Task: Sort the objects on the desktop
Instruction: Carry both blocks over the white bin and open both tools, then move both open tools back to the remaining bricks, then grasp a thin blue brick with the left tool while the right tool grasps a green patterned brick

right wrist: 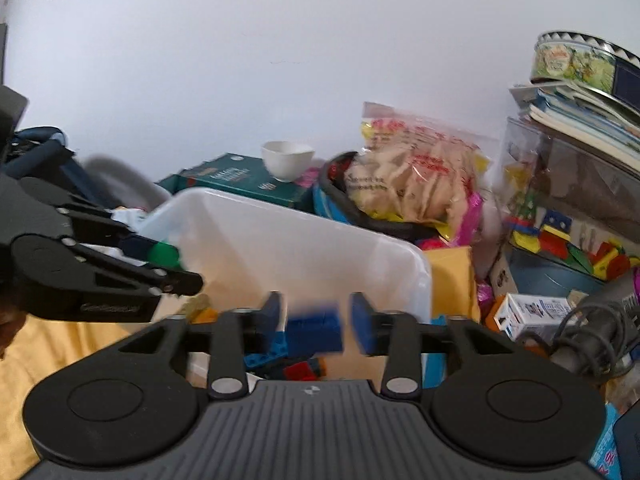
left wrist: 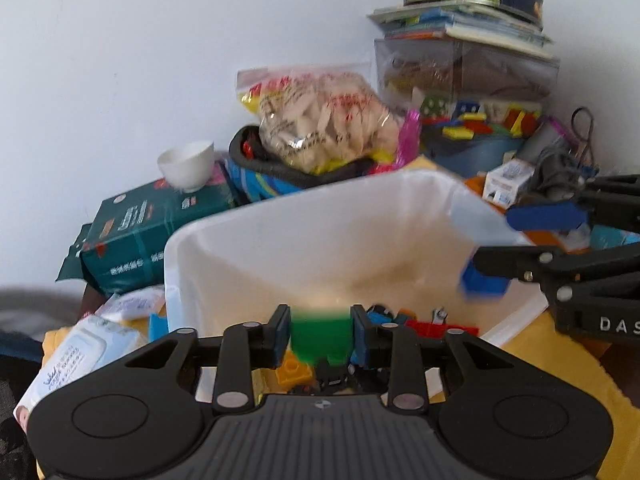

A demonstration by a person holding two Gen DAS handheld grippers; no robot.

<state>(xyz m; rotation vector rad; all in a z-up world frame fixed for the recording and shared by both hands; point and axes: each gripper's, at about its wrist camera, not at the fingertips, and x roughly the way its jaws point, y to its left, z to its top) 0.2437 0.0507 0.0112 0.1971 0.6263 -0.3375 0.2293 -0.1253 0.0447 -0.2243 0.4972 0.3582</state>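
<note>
Where legible: "DAS" on right hand-held gripper (left wrist: 516,248); other labels blurred.

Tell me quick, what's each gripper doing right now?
Left gripper: green block between its pads, grip cannot be told.
Right gripper: open, blue block loose between its pads.

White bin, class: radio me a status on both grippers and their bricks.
Left gripper jaws flank green brick, over white bin. Right gripper open; blue brick loose between the fingers, above bin. Nothing in the way.
</note>
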